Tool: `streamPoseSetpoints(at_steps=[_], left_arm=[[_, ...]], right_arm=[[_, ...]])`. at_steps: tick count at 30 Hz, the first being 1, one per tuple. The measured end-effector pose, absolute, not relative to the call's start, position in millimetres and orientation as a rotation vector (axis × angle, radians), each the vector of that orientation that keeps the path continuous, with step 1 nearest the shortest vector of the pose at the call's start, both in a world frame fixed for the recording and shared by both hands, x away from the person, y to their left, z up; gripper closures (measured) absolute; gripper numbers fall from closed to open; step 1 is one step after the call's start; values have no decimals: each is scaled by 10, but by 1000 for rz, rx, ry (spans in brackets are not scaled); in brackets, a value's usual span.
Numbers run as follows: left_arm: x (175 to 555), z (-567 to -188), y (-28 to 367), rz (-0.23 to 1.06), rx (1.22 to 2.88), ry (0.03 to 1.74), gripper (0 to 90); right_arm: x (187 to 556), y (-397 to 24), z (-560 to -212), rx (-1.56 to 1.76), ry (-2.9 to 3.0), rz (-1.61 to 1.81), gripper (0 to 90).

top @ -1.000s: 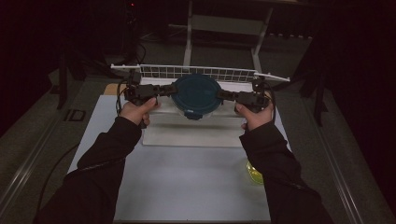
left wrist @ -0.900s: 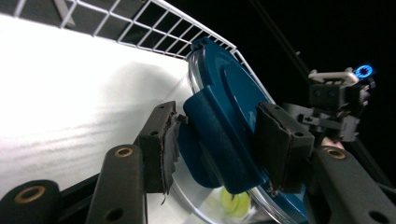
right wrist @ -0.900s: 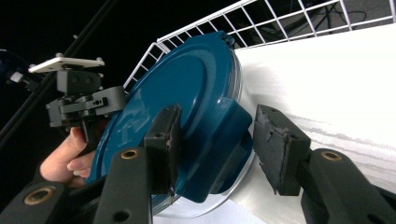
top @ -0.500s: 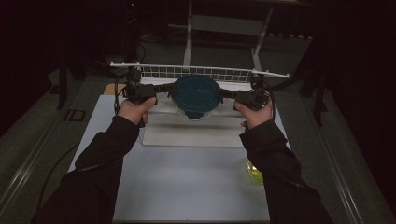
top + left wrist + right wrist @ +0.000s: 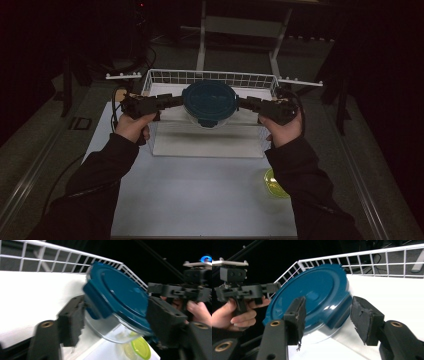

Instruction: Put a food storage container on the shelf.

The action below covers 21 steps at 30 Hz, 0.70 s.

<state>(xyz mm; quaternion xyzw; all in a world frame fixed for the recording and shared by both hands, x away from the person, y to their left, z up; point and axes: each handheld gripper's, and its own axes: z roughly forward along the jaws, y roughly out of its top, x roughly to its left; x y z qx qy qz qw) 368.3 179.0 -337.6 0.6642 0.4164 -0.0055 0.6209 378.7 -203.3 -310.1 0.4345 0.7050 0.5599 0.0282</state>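
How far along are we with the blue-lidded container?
Done: the container is within the wire basket. In hand: the left gripper and right gripper flank its lid tabs; their jaws have just been opening, pads off. Left: probably confirm it rests on the basket floor, then withdraw both.

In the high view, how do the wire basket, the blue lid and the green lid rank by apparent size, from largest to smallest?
1. wire basket
2. blue lid
3. green lid, partly hidden by the sleeve, so its full size is unsure.
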Motion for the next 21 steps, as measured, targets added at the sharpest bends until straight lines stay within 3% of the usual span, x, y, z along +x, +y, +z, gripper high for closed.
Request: streamPoseSetpoints(at_steps=[6, 11, 18, 21], left_arm=[[3457, -3380, 1762, 37, 1561, 884, 170], [3259, -3454, 1689, 87, 1617, 838, 4], [3067, -3554, 1706, 100, 1597, 827, 0], [2947, -3651, 1687, 165, 1643, 826, 0]], right_arm=[[3574, -2038, -3111, 1287, 2194, 1776, 500], [3406, -1979, -3150, 1224, 2245, 1762, 576], [3283, -1872, -3244, 1212, 2323, 1763, 657], [3244, -1793, -3271, 1198, 2351, 1762, 723]])
